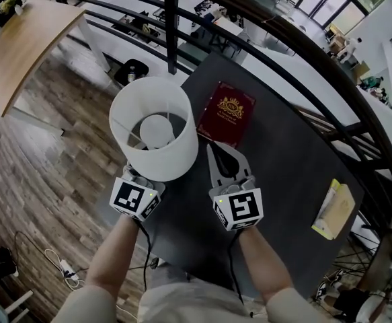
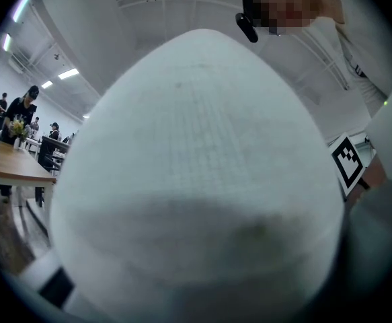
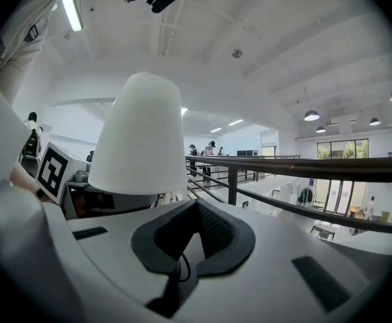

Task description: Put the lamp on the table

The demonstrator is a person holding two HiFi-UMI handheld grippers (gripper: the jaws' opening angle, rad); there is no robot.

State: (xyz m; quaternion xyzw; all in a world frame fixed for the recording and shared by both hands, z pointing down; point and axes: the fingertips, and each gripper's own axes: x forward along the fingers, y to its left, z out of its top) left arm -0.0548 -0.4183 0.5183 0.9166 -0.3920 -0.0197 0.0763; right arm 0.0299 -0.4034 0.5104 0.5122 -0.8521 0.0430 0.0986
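A lamp with a white drum shade hangs over the left edge of the dark table. My left gripper sits right under the shade and is shut on the lamp. The shade hides its jaws and fills the left gripper view. My right gripper hovers over the table just right of the lamp. Its jaws meet at the tips with nothing between them. In the right gripper view the shade stands up at the left.
A dark red book lies on the table beyond the right gripper. A yellow booklet lies near the table's right edge. A black railing runs behind the table. A wooden table and a power strip are at the left.
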